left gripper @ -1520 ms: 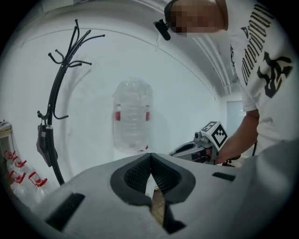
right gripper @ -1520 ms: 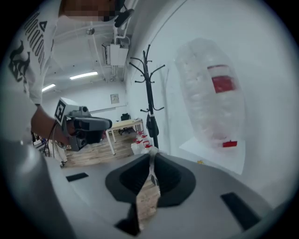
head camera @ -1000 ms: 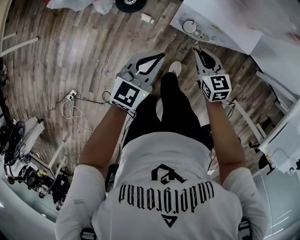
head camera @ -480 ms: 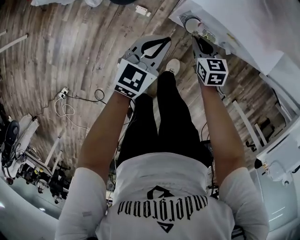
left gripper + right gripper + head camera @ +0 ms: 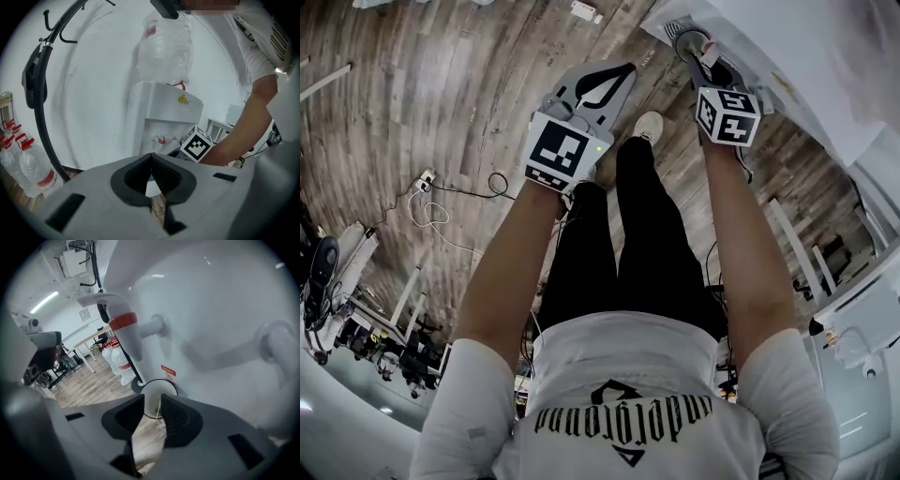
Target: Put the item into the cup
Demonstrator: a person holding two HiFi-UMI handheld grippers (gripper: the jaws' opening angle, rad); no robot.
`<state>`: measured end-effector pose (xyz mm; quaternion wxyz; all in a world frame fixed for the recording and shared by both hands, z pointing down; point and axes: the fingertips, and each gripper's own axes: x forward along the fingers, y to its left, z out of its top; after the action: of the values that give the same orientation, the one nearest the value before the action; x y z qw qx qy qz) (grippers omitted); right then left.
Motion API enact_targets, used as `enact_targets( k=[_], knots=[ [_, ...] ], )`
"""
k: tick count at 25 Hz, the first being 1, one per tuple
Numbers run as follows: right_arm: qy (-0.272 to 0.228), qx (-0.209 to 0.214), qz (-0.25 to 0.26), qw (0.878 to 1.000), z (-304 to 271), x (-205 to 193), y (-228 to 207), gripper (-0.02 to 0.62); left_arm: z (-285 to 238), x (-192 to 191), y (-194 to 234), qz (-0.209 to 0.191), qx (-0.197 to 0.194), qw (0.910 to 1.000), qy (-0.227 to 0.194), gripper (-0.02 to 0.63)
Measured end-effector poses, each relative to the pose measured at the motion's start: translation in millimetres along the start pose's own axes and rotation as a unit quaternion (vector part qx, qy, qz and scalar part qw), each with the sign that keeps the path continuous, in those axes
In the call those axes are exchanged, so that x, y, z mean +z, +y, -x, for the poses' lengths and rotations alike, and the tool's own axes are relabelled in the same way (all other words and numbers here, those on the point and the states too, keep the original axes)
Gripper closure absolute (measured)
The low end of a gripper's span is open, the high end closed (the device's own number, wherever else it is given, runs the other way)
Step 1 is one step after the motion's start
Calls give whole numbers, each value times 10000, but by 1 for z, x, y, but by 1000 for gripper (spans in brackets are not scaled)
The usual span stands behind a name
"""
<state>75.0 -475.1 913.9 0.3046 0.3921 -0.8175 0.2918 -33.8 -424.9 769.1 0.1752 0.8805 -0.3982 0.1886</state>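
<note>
A white cup (image 5: 165, 386) stands under the water dispenser's taps, seen open-mouthed just past my right gripper (image 5: 153, 400). That gripper's jaws are opening and stand apart above the cup's mouth. A thin pale strip (image 5: 159, 405) hangs beside the right pad, down into the cup; I cannot tell what it is. In the head view the right gripper (image 5: 703, 58) reaches over the cup (image 5: 688, 41) at the dispenser's tray. My left gripper (image 5: 615, 77) hangs over the floor to its left, shut (image 5: 151, 155) with nothing in it.
The white water dispenser (image 5: 161, 117) carries a large bottle on top and a tap with a red band (image 5: 123, 322). Several water bottles (image 5: 26, 164) stand on the wooden floor at the left. A black stand (image 5: 40, 93) rises beside them. Cables (image 5: 441, 220) lie on the floor.
Both grippers have moved forward towards the dispenser. The right gripper has come over the cup and its jaws have spread apart. The left gripper stays shut.
</note>
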Motion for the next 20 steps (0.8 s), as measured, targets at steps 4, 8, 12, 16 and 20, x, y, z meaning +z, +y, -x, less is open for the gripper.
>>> enact_targets(
  k=[4,8,12,16,20],
  knots=[
    [-13,-15,-32,10000,6,1,5,443,6,4,-1,-28,-4,10000,-26,598],
    [-82,-10,-72,9999,23,-1,18,436,16,17,-7,-139,-38,9998,-111,598],
    [-213,21,12,9998,53,4,38,433,38,39,-17,-283,-73,9993,-239,598],
    [-481,20,251,9985,98,25,68,433,75,69,-32,-501,-136,9979,-387,598],
    [-705,70,584,9958,160,49,112,440,131,100,-55,-578,-189,9965,-570,598]
  ],
)
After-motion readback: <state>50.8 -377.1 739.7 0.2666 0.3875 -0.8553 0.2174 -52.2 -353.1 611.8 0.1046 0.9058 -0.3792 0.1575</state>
